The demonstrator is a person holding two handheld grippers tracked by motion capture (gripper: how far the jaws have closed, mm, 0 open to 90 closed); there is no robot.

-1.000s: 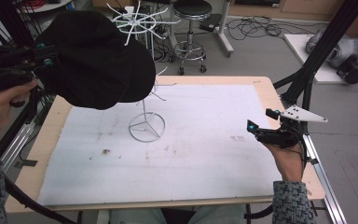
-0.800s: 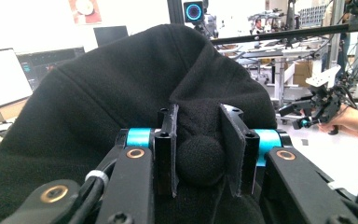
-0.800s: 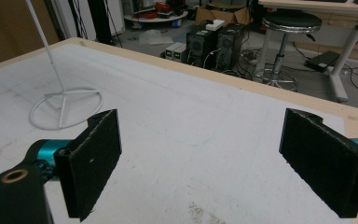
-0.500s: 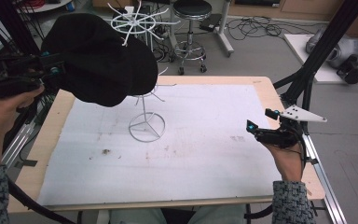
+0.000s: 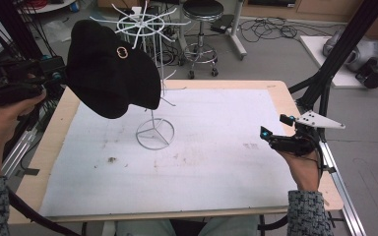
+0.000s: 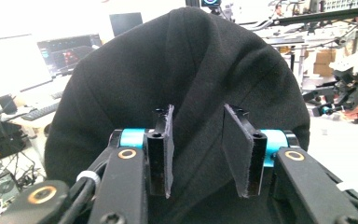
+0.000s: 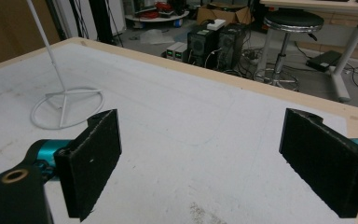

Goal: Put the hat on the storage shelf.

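The black hat is tilting up to show its gold emblem as the left gripper is drawing it leftward, off the white wire rack. Its jaws are pinching folded cloth with a gap between them; the right gripper is waiting wide open and empty over the table. The removal is looking nearly complete.

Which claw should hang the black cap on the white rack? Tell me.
Left. The left claw already pinches the black cap beside the white rack. The right claw is open, low at the table's right edge.
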